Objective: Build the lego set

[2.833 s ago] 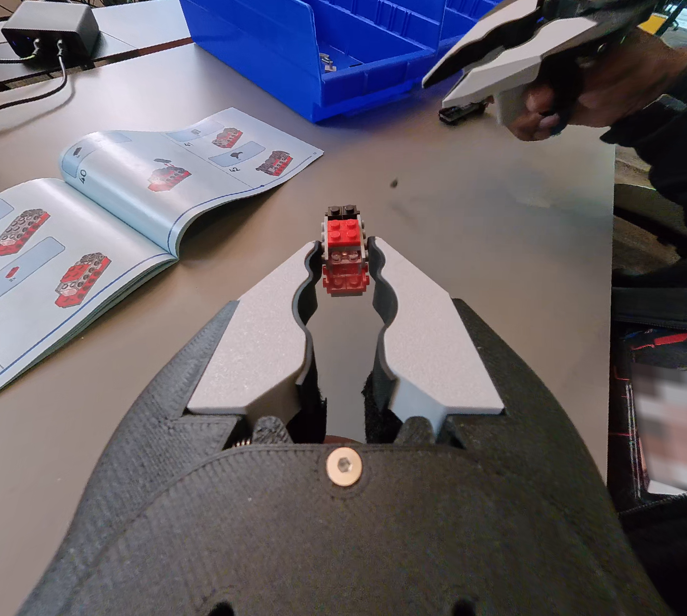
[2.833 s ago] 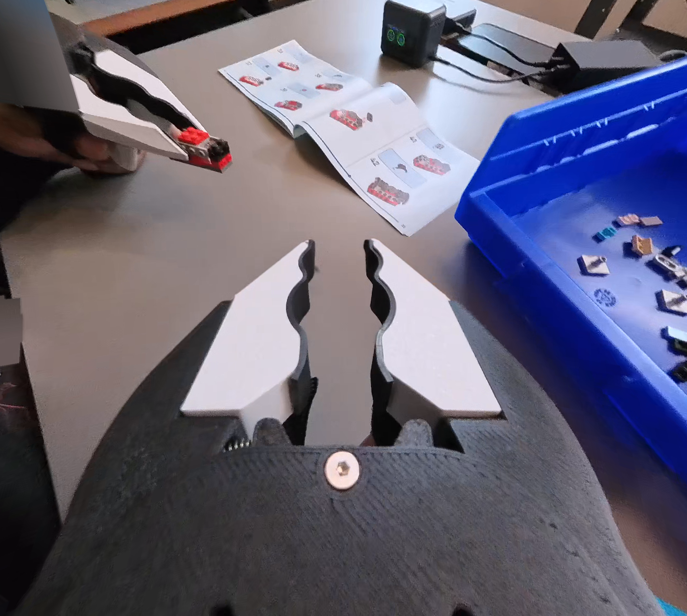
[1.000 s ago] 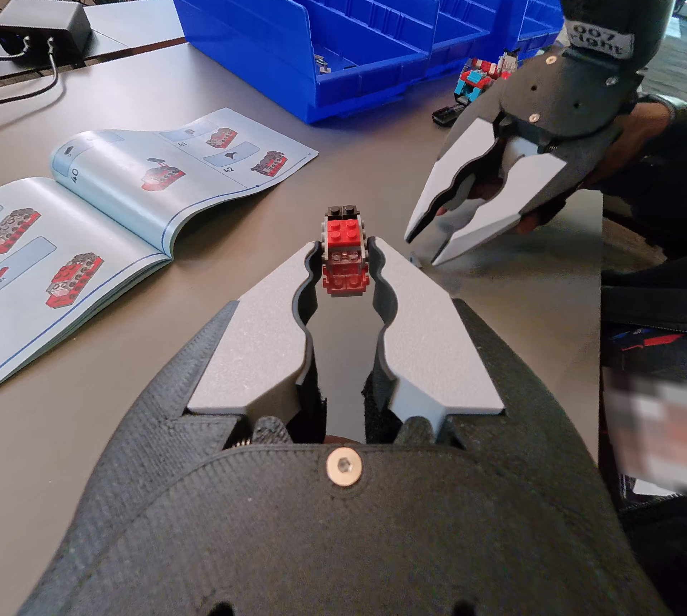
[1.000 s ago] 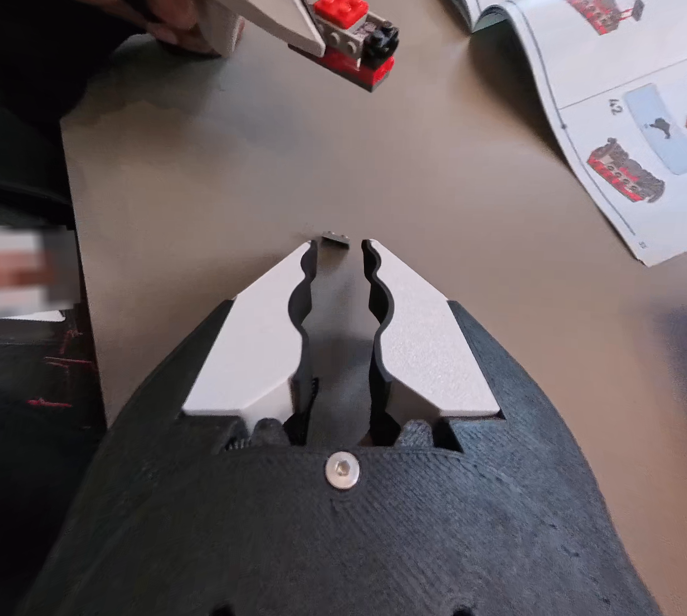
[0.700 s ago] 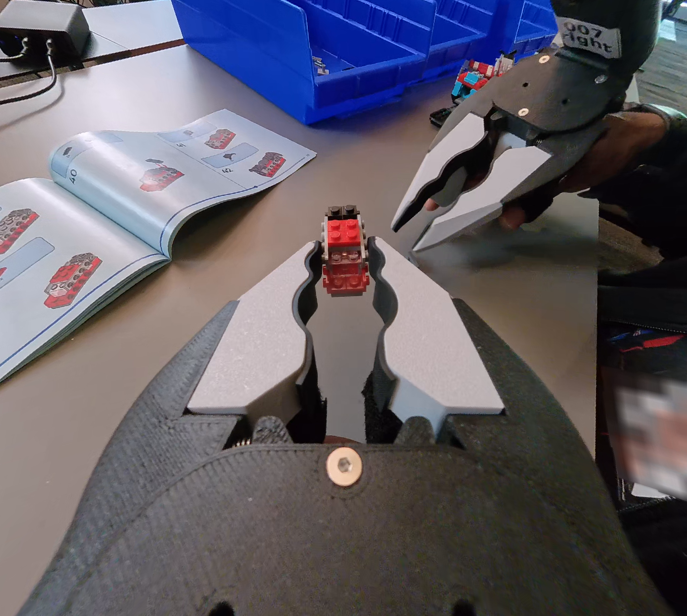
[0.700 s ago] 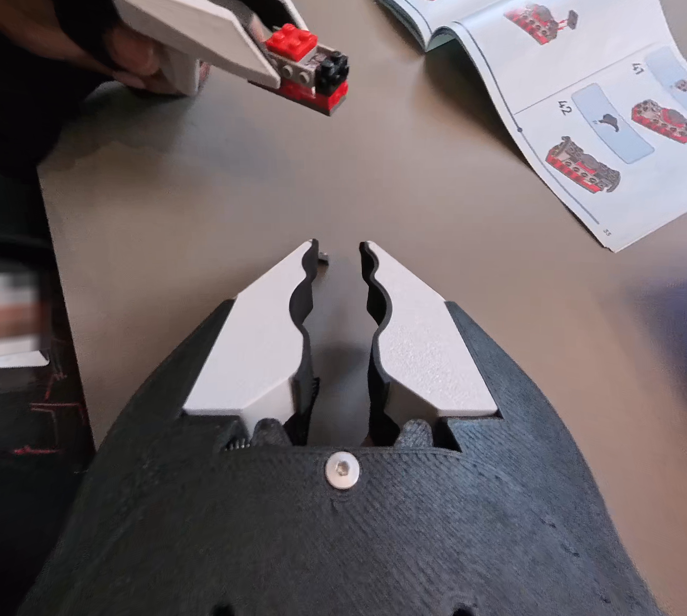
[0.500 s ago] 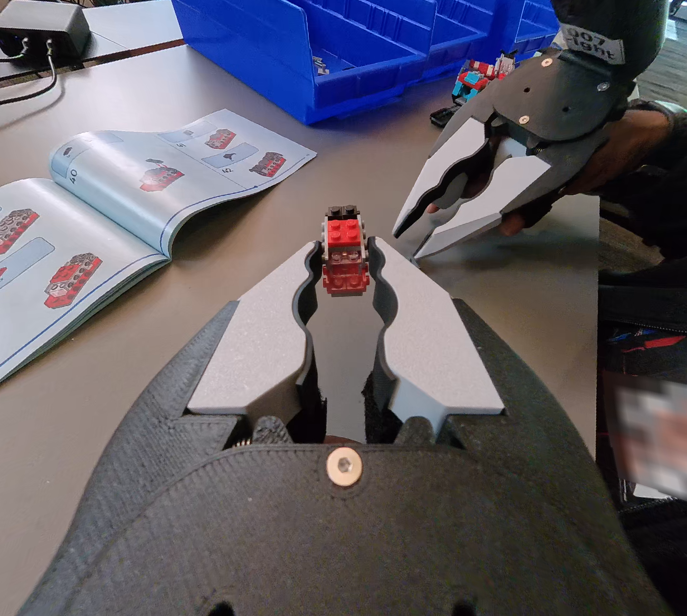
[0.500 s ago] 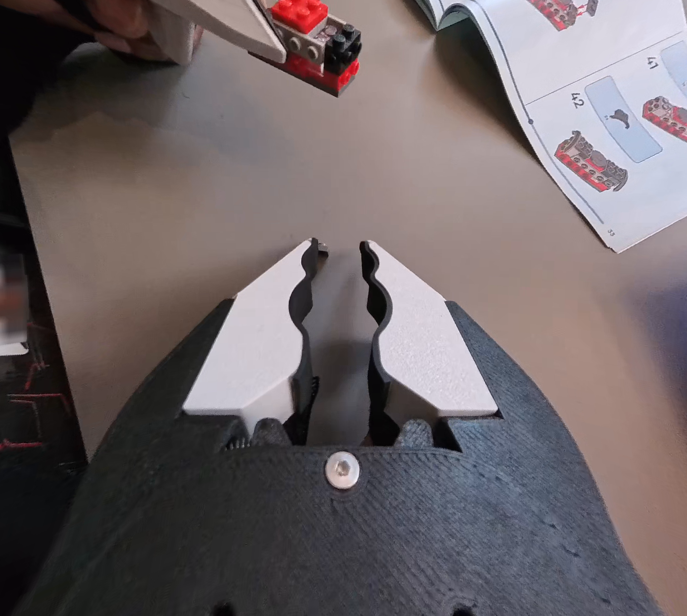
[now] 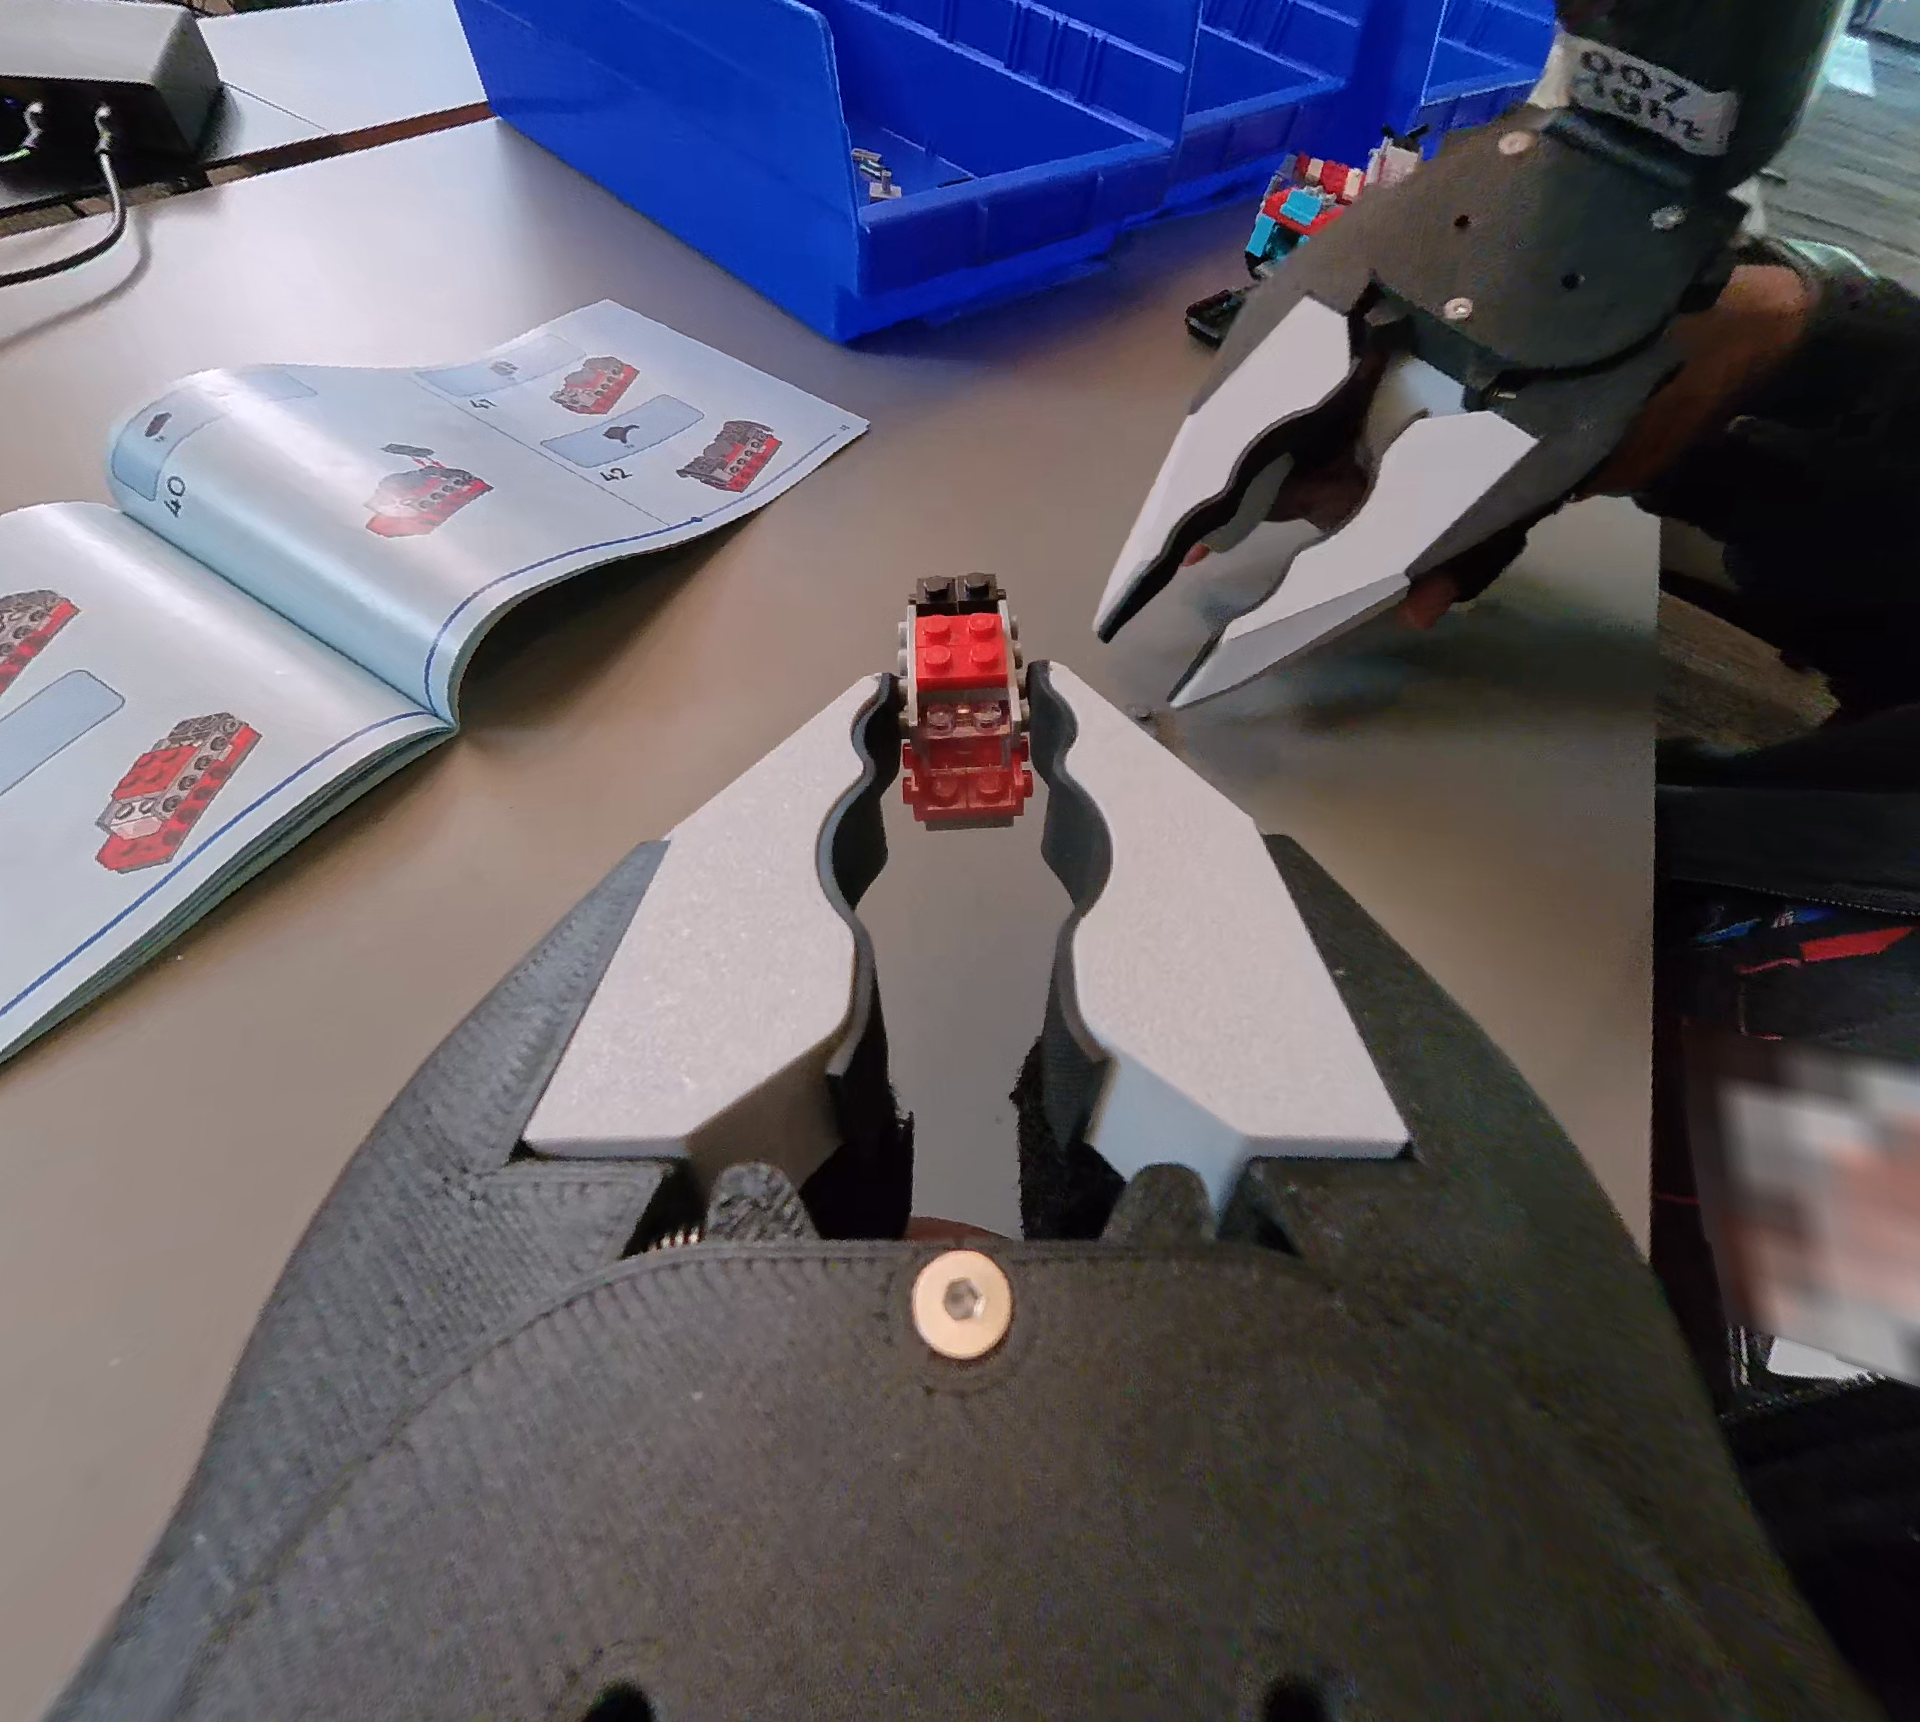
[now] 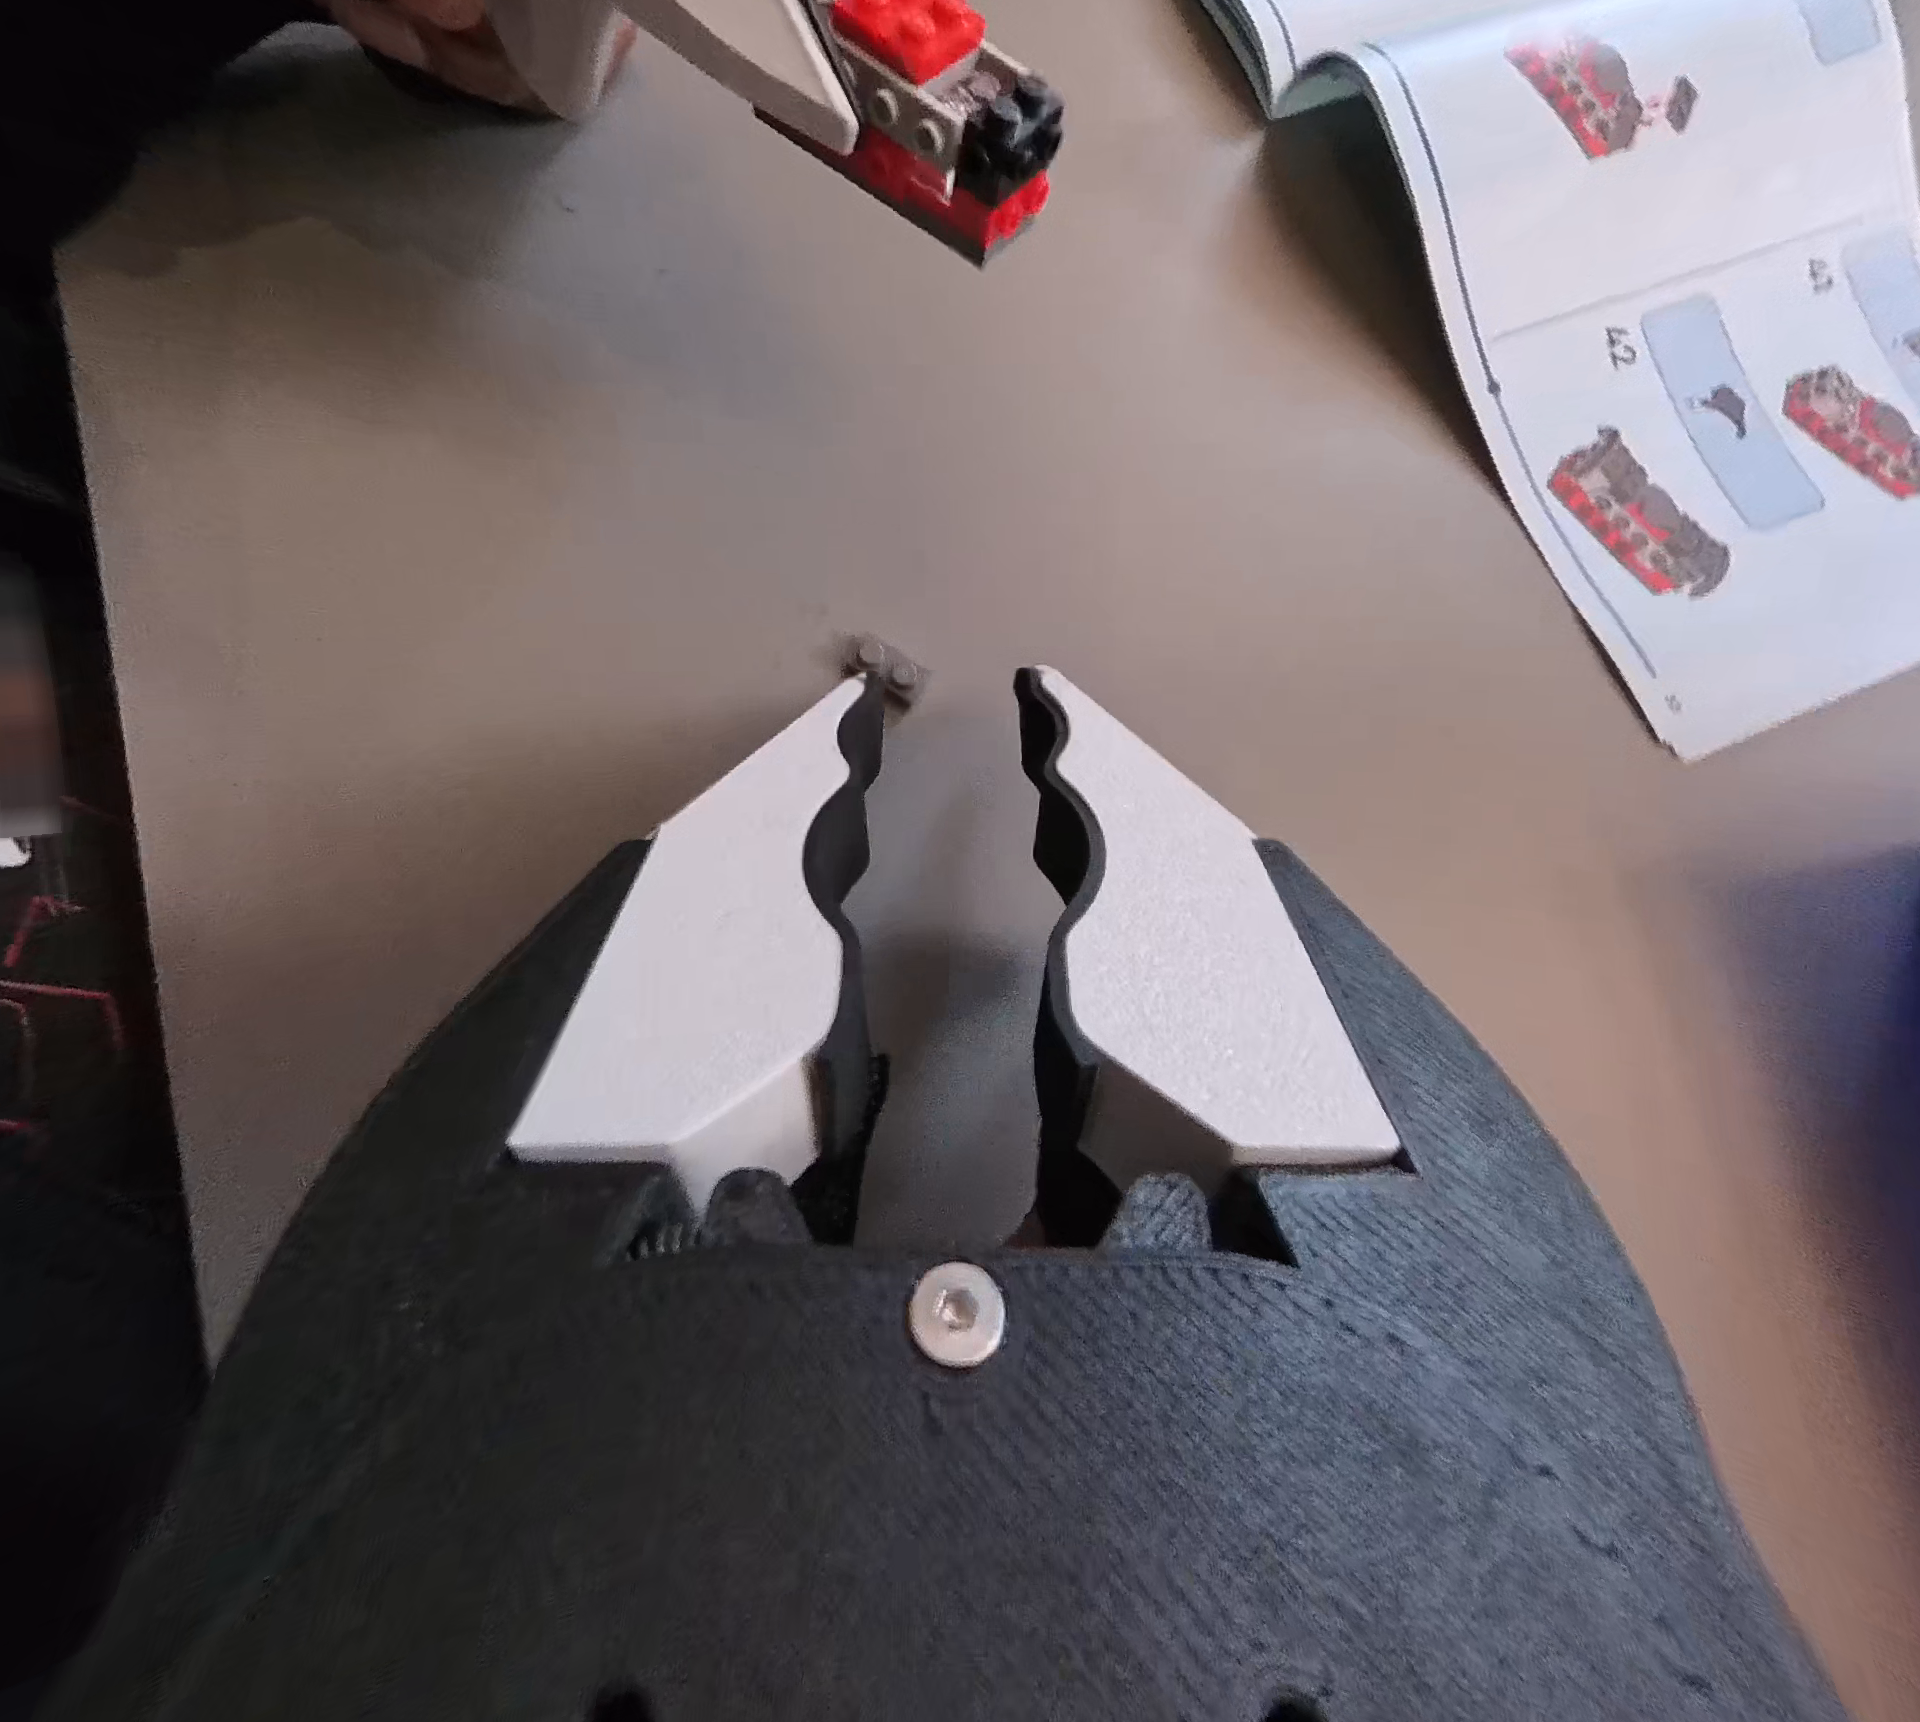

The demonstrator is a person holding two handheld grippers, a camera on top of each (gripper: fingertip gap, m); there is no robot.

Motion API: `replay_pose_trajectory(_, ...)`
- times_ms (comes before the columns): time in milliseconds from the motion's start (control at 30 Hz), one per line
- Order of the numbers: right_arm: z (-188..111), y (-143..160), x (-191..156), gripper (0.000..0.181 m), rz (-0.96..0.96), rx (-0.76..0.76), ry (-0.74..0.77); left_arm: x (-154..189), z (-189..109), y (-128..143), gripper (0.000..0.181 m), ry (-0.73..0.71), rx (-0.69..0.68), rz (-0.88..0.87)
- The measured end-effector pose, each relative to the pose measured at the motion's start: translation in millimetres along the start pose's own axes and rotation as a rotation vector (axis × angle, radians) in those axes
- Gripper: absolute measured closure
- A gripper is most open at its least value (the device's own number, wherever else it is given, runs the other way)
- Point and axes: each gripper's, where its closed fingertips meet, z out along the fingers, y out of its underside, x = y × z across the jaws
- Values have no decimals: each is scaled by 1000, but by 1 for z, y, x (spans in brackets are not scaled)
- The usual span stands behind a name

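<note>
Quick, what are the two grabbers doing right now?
Left gripper: shut on the red lego build.
Right gripper: open, holding nothing, its tips by a small grey piece on the table.

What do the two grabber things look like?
Both look the same. The left gripper and the right gripper each have two light grey, pointed fingers with wavy black inner edges. Each sits in a black, ridged plastic body with a silver screw in the middle. In the left wrist view, the right one has a white label band and a dark sleeve behind it.
</note>
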Motion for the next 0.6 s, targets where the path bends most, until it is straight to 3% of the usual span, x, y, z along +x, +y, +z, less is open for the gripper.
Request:
replay_pose_trajectory(133, 8, 3, 1, 154, -65, -47, -56, 5, 0, 1, 156, 22, -4, 4)
replay_pose_trajectory(333, 14, -2, 7, 157, -65, -55, 29, 7, -2, 1, 157, 34, 2, -1)
replay_pose_trajectory(600, 13, -1, -15, 159, -3, -52, 8, 7, -3, 0, 157, 34, 11, -5)
